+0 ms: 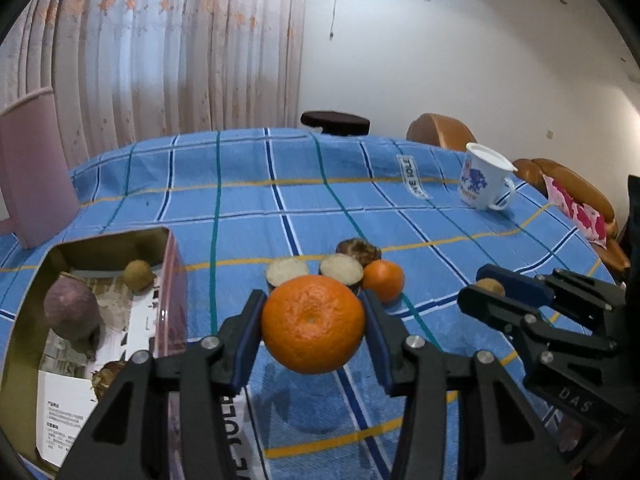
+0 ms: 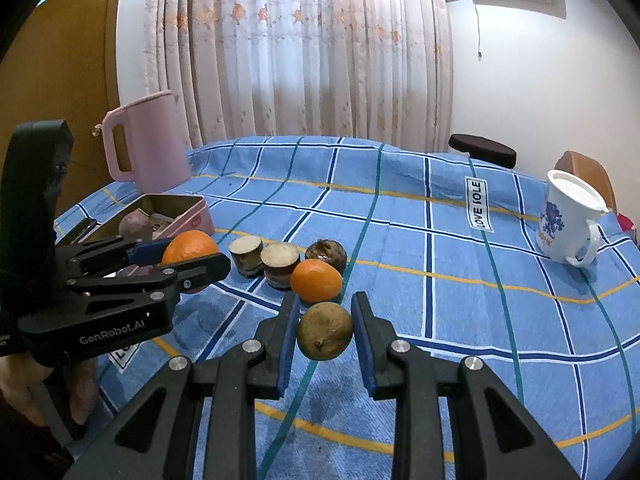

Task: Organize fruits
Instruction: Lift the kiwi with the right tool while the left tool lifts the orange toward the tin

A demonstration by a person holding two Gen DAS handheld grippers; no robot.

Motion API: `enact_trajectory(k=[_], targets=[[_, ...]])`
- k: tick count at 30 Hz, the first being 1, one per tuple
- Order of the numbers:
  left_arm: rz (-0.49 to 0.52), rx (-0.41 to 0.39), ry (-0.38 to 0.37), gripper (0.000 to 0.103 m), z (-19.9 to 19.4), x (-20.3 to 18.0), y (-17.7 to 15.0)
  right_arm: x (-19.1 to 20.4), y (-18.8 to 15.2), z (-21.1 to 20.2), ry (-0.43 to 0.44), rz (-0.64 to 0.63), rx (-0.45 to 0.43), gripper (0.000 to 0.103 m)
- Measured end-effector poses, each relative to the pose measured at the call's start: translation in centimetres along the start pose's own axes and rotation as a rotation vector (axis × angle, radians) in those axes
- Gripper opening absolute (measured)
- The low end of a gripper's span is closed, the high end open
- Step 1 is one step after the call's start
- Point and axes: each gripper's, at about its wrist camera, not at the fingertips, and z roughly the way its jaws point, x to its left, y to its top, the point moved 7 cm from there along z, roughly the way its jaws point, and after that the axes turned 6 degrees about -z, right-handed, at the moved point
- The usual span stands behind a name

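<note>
A blue plaid tablecloth point(image 2: 440, 280) spreads out ahead of my tools. Far to my left stands a pink pitcher point(image 2: 146, 144); ahead to my right sits a white mug point(image 2: 568, 220) with blue print. Beyond hang sheer curtains point(image 2: 300, 48), with a dark stool point(image 2: 482, 150) behind the table's far edge.

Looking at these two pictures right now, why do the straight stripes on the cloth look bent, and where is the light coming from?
Left wrist view: the fisheye lens bows the blue checked tablecloth and darkens the corners; the large orange fruit in the left gripper casts a soft shadow below it. Right wrist view: daylight glows through the pale curtain; the small brownish-green fruit in the right gripper looks sharp.
</note>
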Motion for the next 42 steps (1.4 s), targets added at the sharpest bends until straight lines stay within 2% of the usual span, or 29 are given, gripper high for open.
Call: enact_trajectory(k=[6, 42], targets=[[0.022, -0.047, 0.016, 0.049, -0.8, -0.3, 0.3, 0.1, 0.1, -0.6, 0.005, -0.003, -0.027, 0.029], [0.066, -0.182, 0.073, 0.049, -3.3, -0.9, 0.5, 0.8, 0.8, -2.8, 0.006, -0.039, -0.166, 0.029]])
